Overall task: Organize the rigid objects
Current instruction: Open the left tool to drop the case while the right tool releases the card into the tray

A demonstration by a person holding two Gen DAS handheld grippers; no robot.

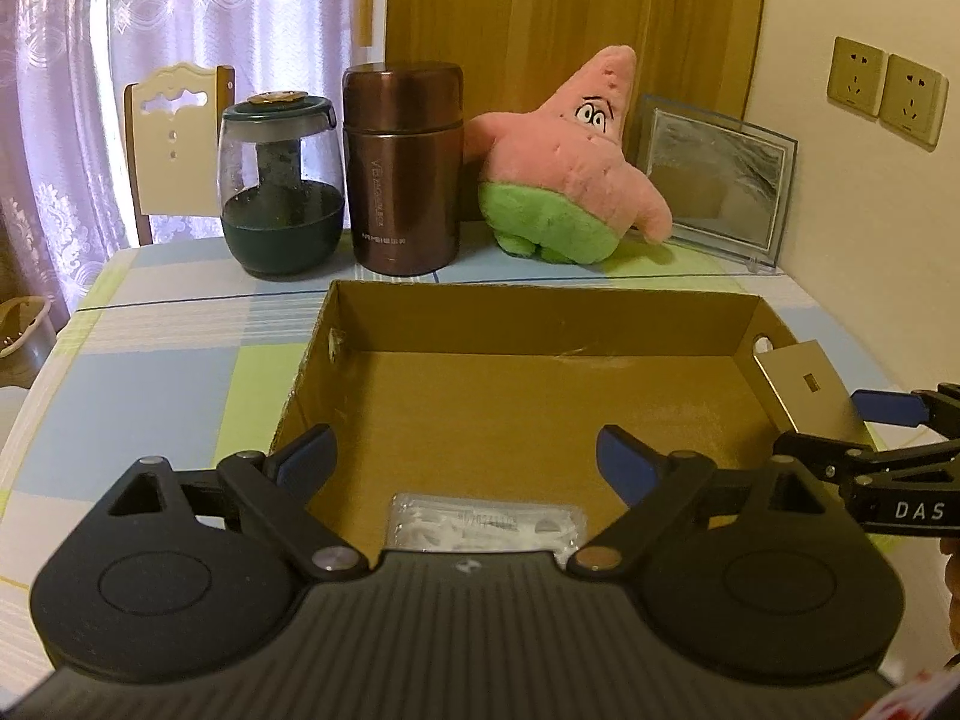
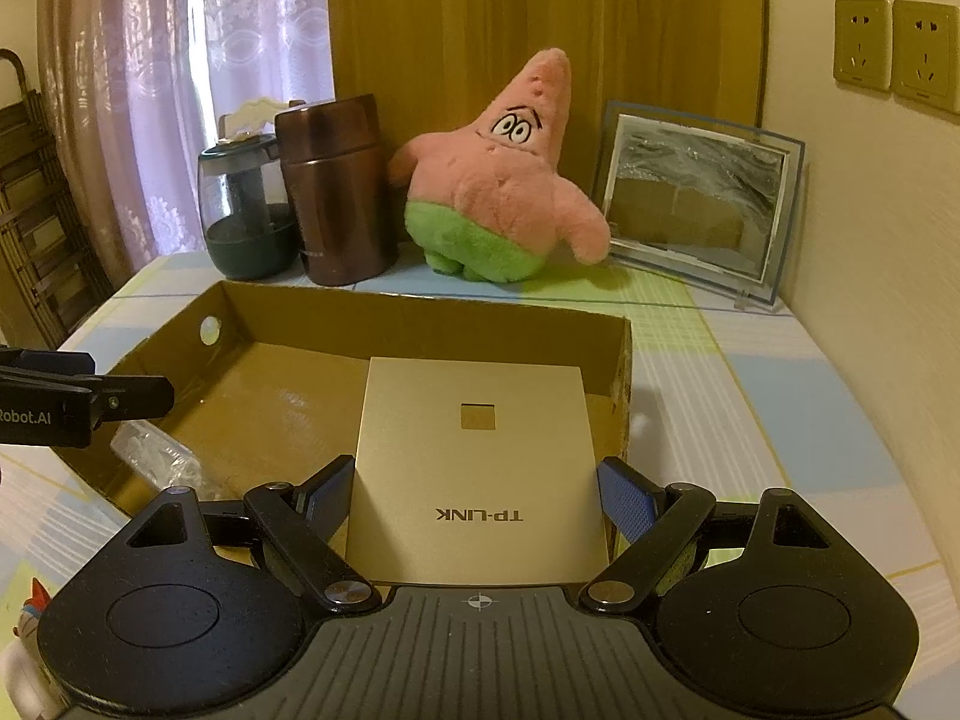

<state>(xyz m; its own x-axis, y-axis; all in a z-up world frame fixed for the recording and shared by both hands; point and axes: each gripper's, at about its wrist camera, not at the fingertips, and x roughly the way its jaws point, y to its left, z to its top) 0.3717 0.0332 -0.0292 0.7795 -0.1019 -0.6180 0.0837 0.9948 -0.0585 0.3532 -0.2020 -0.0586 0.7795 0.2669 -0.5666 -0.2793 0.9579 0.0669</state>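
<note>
Gold panel going into the box.

Right tongs (image 2: 474,498) spread wide around the TP-LINK panel (image 2: 477,468), pads apparently just off its edges, so no firm grip visible; panel lying tilted at the box's (image 2: 420,315) near right. Left tongs (image 1: 465,462) open and empty over the box, above a clear packet (image 1: 486,525) near its front wall. Best lowered flat before withdrawing, clear of the packet.
</note>
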